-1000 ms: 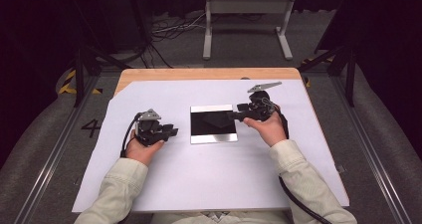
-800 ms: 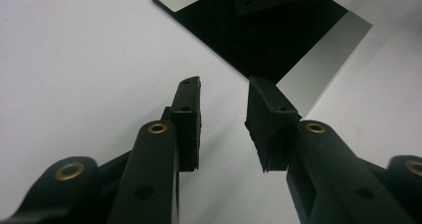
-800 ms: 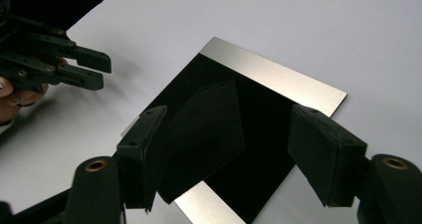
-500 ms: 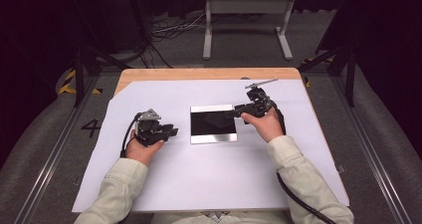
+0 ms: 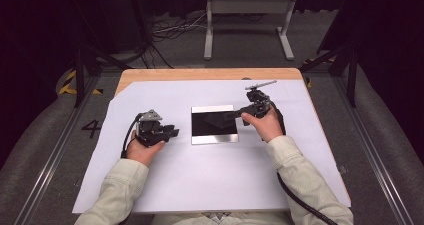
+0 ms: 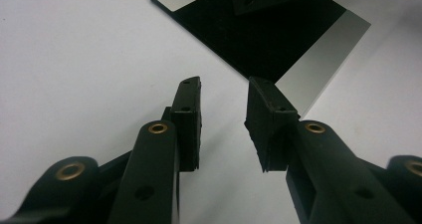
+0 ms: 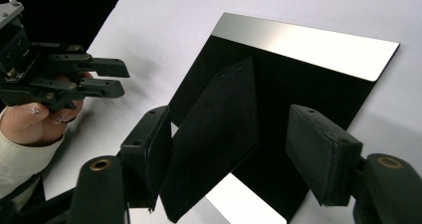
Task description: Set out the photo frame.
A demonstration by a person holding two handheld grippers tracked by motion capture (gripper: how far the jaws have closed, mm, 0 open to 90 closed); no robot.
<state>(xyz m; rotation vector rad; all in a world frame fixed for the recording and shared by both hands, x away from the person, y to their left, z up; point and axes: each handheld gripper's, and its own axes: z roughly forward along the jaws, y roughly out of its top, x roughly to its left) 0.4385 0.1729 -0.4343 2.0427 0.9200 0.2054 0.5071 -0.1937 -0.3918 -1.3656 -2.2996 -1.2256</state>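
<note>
A flat rectangular plate (image 5: 215, 125), glossy black with a silver band along its far and near edges, lies on the white sheet at the table's middle. My right gripper (image 5: 234, 114) is open, its jaws set wide over the plate's right part (image 7: 308, 84). A dark flat shape with small holes (image 7: 214, 139) shows between those jaws; I cannot tell whether it is a jaw's reflection in the plate. My left gripper (image 5: 174, 131) rests on the sheet just left of the plate, open and empty (image 6: 224, 84), with the plate's near corner (image 6: 278, 40) just beyond its tips.
A large white sheet (image 5: 200, 185) covers the wooden table (image 5: 200, 74). Beyond the far edge stand a metal frame (image 5: 247, 15) and floor cables (image 5: 170, 30). The left gripper (image 7: 122, 79) shows farther off in the right gripper view.
The right gripper has edged slightly left over the plate. The left gripper has stayed still.
</note>
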